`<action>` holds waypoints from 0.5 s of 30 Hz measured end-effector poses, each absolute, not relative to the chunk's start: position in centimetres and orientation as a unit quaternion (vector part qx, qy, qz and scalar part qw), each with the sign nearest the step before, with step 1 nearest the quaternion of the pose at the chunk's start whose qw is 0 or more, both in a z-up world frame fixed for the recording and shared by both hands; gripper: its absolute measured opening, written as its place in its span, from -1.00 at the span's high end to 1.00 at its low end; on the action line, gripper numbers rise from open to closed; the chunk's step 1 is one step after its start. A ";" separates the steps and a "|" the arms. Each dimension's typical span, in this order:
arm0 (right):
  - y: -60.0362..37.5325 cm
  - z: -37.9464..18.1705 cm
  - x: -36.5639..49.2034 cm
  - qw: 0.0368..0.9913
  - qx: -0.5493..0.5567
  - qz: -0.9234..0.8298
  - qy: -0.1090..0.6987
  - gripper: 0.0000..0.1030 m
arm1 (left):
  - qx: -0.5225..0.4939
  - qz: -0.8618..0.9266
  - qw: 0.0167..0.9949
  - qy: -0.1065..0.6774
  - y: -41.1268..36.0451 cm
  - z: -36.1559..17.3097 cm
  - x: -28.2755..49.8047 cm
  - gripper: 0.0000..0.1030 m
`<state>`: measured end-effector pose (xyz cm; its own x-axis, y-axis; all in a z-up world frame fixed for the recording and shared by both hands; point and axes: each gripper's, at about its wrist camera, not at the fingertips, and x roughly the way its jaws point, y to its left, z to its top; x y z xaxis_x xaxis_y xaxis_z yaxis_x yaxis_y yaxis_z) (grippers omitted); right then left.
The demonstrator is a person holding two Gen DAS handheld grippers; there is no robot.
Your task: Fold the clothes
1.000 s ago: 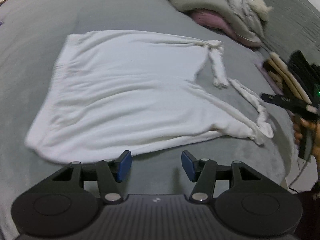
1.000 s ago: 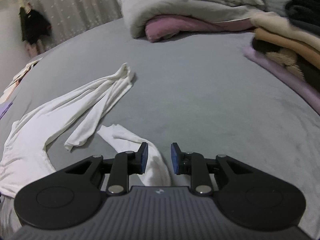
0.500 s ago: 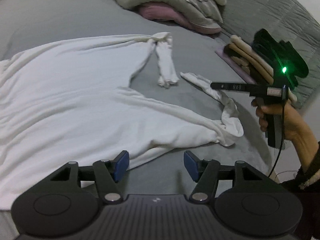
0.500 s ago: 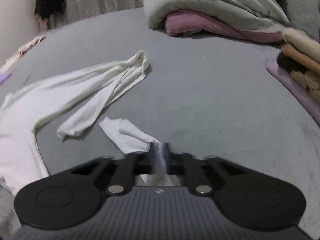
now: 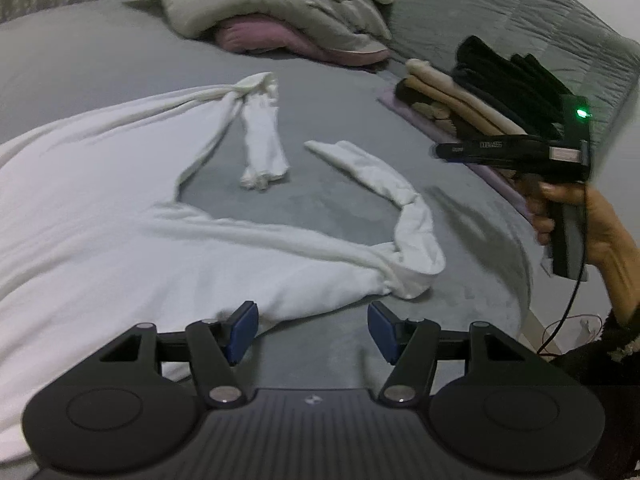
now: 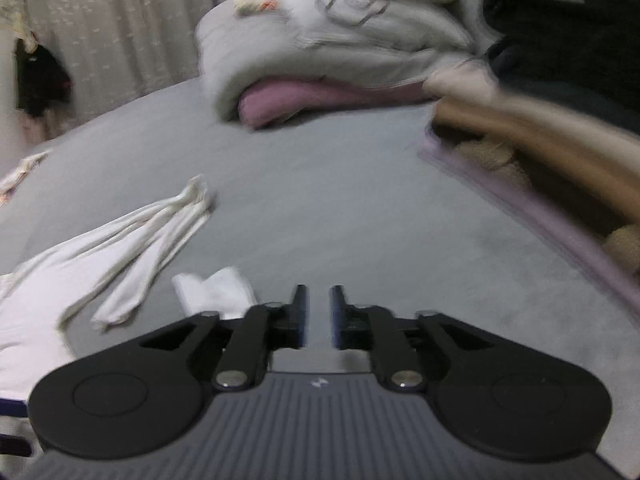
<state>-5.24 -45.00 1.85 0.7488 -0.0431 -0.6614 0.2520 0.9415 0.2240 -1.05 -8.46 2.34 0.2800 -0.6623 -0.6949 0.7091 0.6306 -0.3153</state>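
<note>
White knit garment [image 5: 120, 216] lies spread on the grey bed [image 5: 100, 64] in the left wrist view; the left gripper [image 5: 312, 330] hovers at its near hem with jaws wide apart, holding nothing; a folded stack [image 5: 472, 100] sits beyond. Right wrist view, blurred: the right gripper [image 6: 318, 316] has jaws a narrow gap apart, empty, a sleeve tip [image 6: 216, 290] just left; grey pillows [image 6: 320, 36] behind.
</note>
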 end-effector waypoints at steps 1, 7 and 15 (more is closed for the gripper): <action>-44.9 1.5 -4.8 0.921 0.156 -0.073 0.350 0.46 | 0.033 -0.435 0.799 0.414 -9.0 2.3 -1.2 -0.19; -43.7 -0.9 -1.5 0.911 0.164 -0.055 0.375 0.44 | 0.069 -0.474 0.794 0.374 -12.0 1.5 -2.4 -0.26; -42.7 -1.0 -1.3 0.919 0.150 -0.046 0.361 0.89 | 0.107 -0.505 0.779 0.356 -14.9 0.0 -3.3 -0.30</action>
<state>-1.28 -42.73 -1.04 0.7348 0.0250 -0.6779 0.1924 0.9506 0.2435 -3.32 -14.93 0.04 0.2368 -0.7099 -0.6633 0.8623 0.4681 -0.1931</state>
